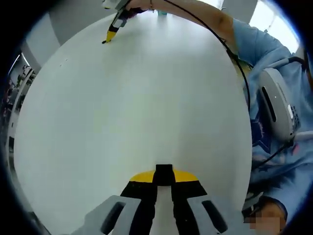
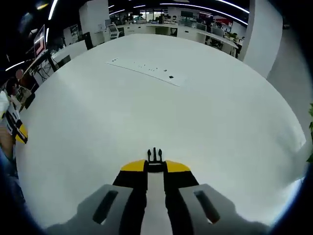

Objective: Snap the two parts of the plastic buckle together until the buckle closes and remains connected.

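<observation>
Right gripper view, pronged buckle half [image 2: 155, 157] gripped, prongs forward

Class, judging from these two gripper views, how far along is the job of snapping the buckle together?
Done: each half is picked up. The left hand-held gripper is shut on the black socket half; the right hand-held gripper is shut on the pronged half. In hand: both halves are held above the white table, far apart. Left: bring them together, line up the prongs with the socket and press until it clicks.
</observation>
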### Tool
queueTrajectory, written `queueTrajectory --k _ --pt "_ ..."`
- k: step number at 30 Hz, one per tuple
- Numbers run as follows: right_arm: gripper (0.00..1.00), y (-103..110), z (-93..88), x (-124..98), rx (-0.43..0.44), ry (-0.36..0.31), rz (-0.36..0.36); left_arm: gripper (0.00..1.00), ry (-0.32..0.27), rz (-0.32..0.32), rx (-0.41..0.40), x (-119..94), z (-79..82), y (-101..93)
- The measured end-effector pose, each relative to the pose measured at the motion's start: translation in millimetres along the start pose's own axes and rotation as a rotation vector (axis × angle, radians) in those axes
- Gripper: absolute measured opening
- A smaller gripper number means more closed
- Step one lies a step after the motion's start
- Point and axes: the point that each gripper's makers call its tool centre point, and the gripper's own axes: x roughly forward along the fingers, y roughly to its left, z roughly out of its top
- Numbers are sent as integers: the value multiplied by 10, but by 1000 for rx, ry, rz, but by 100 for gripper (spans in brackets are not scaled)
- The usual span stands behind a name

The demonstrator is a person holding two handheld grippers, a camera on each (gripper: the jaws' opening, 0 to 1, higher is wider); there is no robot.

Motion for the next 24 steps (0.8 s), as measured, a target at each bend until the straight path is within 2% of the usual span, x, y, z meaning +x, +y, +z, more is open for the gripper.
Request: queueTrajectory --k 6,12,15,19,24 --pt "12 -22 27 12 -50 10 23 10 10 1 0 -2 1 7" --pt "12 243 -114 -71 -104 5 57 10 18 -1 -4 -4 -6 15" --pt "11 221 -98 -78 -122 7 74 10 23 -2 -4 -3 -13 15" --pt "11 341 -157 -121 -171 25 96 10 31 -1 -3 -4 -25 13" --pt "11 379 -165 -146 -207 41 113 10 39 -2 1 -4 -41 10"
